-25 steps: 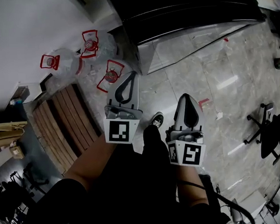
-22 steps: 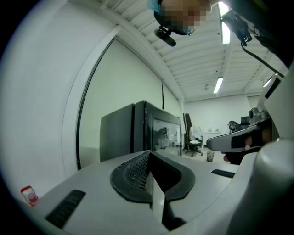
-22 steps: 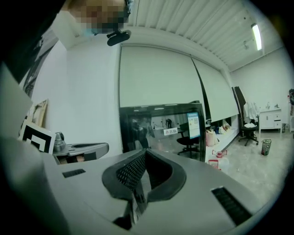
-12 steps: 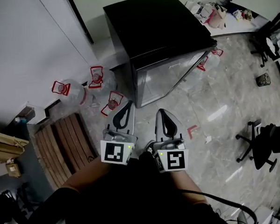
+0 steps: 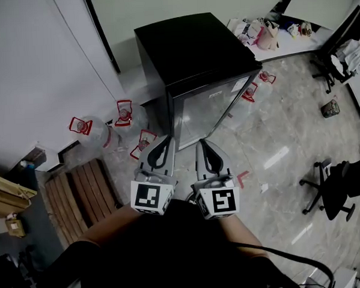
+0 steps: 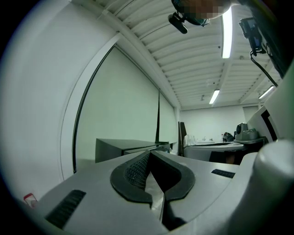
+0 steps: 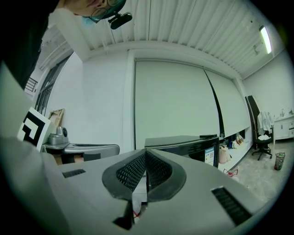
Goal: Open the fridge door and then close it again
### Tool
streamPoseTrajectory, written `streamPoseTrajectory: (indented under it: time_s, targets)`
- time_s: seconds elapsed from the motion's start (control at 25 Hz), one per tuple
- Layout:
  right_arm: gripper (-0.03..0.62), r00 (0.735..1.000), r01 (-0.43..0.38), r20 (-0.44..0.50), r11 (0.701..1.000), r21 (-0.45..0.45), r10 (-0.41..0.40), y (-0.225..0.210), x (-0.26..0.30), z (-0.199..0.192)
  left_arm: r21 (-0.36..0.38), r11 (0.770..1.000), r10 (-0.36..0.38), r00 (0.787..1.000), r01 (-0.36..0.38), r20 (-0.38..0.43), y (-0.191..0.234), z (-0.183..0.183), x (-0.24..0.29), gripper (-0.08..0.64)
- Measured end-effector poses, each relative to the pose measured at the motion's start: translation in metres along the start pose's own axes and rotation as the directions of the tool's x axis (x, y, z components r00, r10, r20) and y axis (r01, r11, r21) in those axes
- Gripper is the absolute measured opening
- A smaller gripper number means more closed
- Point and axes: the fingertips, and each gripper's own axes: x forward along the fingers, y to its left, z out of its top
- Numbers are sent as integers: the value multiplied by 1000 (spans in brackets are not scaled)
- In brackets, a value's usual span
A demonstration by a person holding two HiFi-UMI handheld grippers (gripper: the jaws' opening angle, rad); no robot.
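Observation:
A small black fridge (image 5: 193, 55) stands on the floor against the back wall, its glass door (image 5: 208, 112) closed and facing me. My left gripper (image 5: 166, 139) and right gripper (image 5: 201, 143) hover side by side just in front of the door, both shut on nothing and apart from it. In the left gripper view the fridge (image 6: 126, 147) shows beyond the closed tips (image 6: 149, 153). From the right gripper, the fridge (image 7: 193, 144) with a label on its door rises behind the closed tips (image 7: 146, 153).
Several clear water jugs with red handles (image 5: 121, 116) lie left of the fridge beside a wooden pallet (image 5: 80, 194). Another jug (image 5: 249, 91) sits right of the fridge. An office chair (image 5: 327, 190) stands at right, and a cluttered counter (image 5: 264, 30) runs behind.
The head view has tilted up, bringing the whole fridge into sight. Both grippers have drawn closer together and nearer the fridge door, still shut.

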Motion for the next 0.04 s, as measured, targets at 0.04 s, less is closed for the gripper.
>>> streamPoseTrajectory:
  time_s: [0.04]
  targets:
    - [15, 1000, -6, 6, 1000, -1, 6, 2, -1, 2, 3, 1000, -3, 1000, 3, 1, -1, 2, -1, 6]
